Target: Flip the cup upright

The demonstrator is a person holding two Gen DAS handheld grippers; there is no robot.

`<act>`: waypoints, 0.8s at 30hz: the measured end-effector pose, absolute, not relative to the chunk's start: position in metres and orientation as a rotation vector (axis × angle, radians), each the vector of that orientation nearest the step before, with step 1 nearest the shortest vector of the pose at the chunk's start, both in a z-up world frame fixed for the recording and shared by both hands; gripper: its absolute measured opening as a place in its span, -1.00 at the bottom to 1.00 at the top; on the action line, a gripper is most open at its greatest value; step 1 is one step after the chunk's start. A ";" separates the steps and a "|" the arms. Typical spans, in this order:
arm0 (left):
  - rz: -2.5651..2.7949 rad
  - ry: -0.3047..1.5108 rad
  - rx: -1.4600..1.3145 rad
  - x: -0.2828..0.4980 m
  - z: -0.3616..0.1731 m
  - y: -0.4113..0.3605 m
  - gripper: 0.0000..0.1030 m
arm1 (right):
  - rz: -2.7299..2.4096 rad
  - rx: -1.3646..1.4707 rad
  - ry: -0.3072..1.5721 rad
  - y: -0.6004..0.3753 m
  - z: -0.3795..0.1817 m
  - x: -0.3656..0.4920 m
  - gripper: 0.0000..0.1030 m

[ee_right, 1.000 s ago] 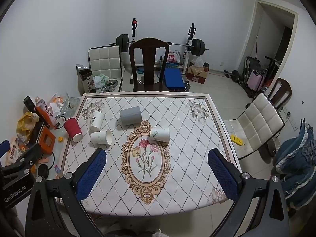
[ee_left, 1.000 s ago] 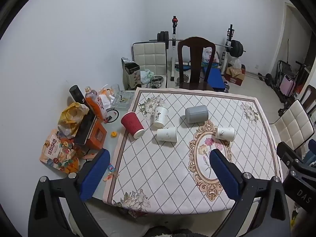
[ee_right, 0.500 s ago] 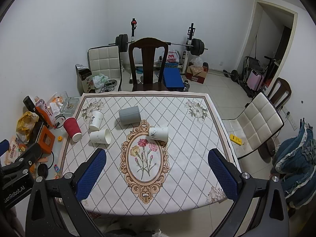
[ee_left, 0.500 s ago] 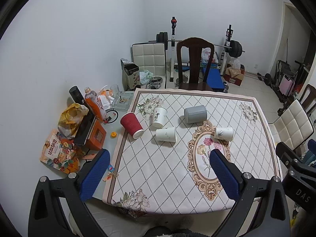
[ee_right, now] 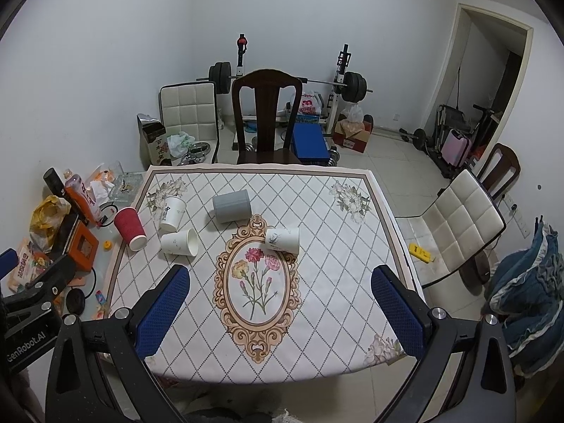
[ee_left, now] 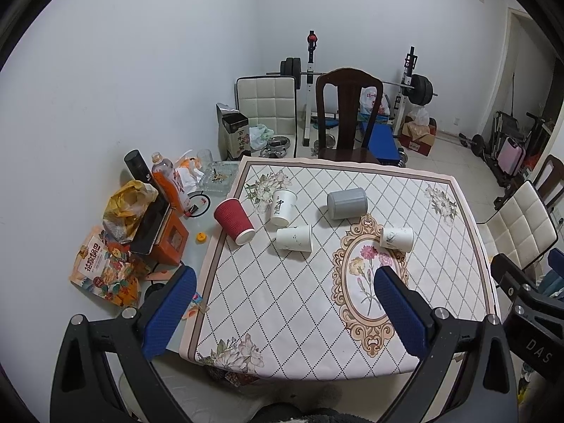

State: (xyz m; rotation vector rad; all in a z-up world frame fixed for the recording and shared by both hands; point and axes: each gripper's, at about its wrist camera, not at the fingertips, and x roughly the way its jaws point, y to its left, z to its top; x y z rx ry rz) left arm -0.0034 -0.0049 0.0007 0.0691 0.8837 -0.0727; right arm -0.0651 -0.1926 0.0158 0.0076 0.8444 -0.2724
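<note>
Several cups lie on their sides on the patterned tablecloth (ee_left: 282,303): a red cup (ee_left: 234,221) at the left edge, two white cups (ee_left: 283,206) (ee_left: 294,238) beside it, a grey cup (ee_left: 347,203) in the middle, and a white cup (ee_left: 397,238) to the right. They also show in the right wrist view: red (ee_right: 129,228), white (ee_right: 172,213) (ee_right: 179,242), grey (ee_right: 232,206), white (ee_right: 282,240). My left gripper (ee_left: 282,312) is open and empty, high above the near table edge. My right gripper (ee_right: 282,312) is open and empty, likewise above the near edge.
Snack bags, bottles and an orange box (ee_left: 169,243) clutter the glass strip left of the cloth. A dark wooden chair (ee_left: 347,116) stands at the far side. A white chair (ee_right: 461,218) stands to the right. Weight equipment lines the back wall.
Both views have shifted slightly; the table sits a little lower and nearer in frame. The cups have not moved. Both grippers stay open.
</note>
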 end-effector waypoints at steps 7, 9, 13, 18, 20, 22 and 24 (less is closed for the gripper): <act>-0.071 0.882 0.070 -0.003 0.001 -0.003 1.00 | -0.268 -0.001 0.838 -0.187 0.020 -0.071 1.00; -0.072 0.882 0.068 -0.003 0.001 -0.002 1.00 | -0.265 0.003 0.839 -0.187 0.021 -0.071 1.00; -0.071 0.880 0.068 -0.003 0.002 -0.001 1.00 | -0.263 0.001 0.839 -0.187 0.023 -0.070 1.00; -0.070 0.878 0.068 -0.004 0.002 0.000 1.00 | -0.261 -0.001 0.837 -0.187 0.024 -0.071 1.00; -0.072 0.880 0.067 -0.004 0.002 0.000 1.00 | -0.260 0.000 0.837 -0.186 0.024 -0.072 1.00; -0.072 0.877 0.069 -0.004 0.002 0.000 1.00 | -0.260 0.000 0.839 -0.186 0.024 -0.072 1.00; -0.072 0.878 0.067 -0.004 0.002 0.000 1.00 | -0.259 -0.001 0.837 -0.186 0.024 -0.072 1.00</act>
